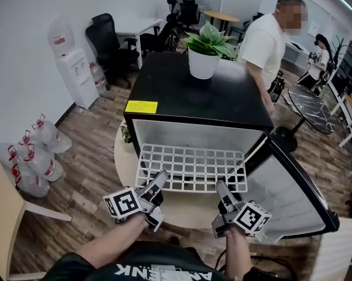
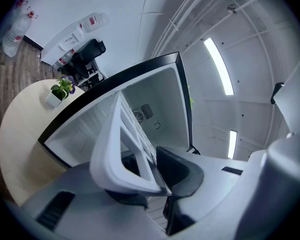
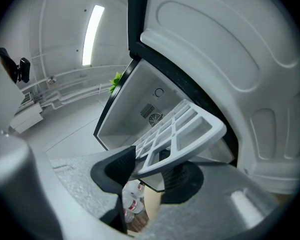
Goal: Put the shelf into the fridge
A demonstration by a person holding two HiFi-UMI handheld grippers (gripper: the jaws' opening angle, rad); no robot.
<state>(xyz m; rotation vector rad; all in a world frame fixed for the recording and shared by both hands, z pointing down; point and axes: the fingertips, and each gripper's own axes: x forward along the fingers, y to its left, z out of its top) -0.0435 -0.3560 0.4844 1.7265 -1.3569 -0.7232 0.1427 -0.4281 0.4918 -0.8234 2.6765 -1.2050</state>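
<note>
Now the left gripper [image 1: 160,179] and right gripper [image 1: 221,187] each clamp the shelf's [image 1: 192,167] near edge at the fridge [image 1: 199,98] mouth.

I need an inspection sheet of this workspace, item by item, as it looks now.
Surface: round beige table, carrying the black mini fridge, door open.
Job's things: white plastic grid shelf, partly inside the fridge.
Clutter: green plant in white pot on the fridge.
Grippers: left hand-held gripper and right hand-held gripper each shut on the shelf's front edge.
Cables: nothing seen.
Surroundings: person in white shirt beside the fridge; water bottles on the floor; black office chairs.
</note>
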